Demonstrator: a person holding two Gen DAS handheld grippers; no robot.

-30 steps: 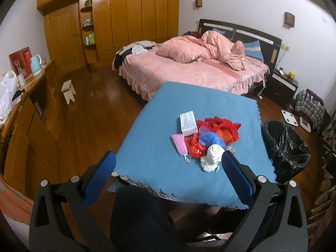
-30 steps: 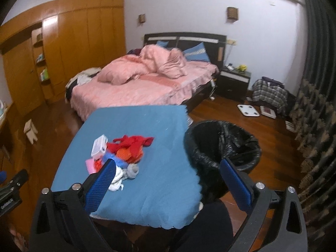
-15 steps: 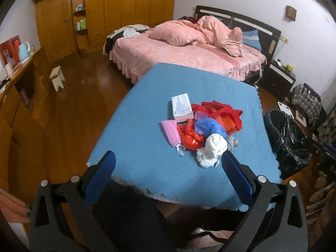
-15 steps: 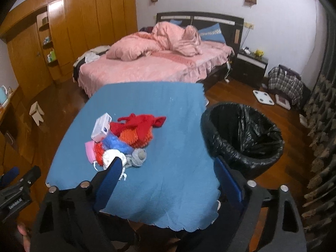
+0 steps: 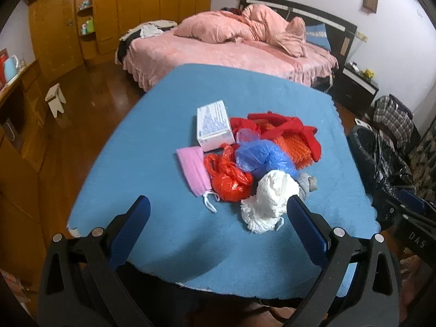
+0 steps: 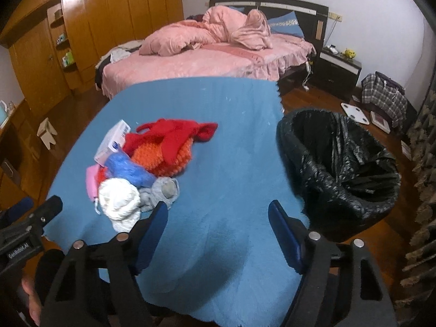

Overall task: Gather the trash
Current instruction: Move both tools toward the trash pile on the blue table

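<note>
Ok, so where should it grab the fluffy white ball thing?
Probably across the round bulge of the white crumpled wad, coming from above on the near side. It lies at the pile's near edge, clear of the blue bag, soft enough to pinch.

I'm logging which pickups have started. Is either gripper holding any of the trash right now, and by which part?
Nothing is held. The left gripper is open short of the pile. The right gripper has only bare blue cloth between its closing jaws.

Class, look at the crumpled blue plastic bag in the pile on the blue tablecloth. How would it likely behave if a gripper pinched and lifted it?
The blue plastic bag looks thin and crumpled, so it would probably collapse floppily between the fingers. It appears light, likely lifting easily. Its glossy film may slip, and since it touches the red plastic bag and the white bundle, it might drag them.
</note>
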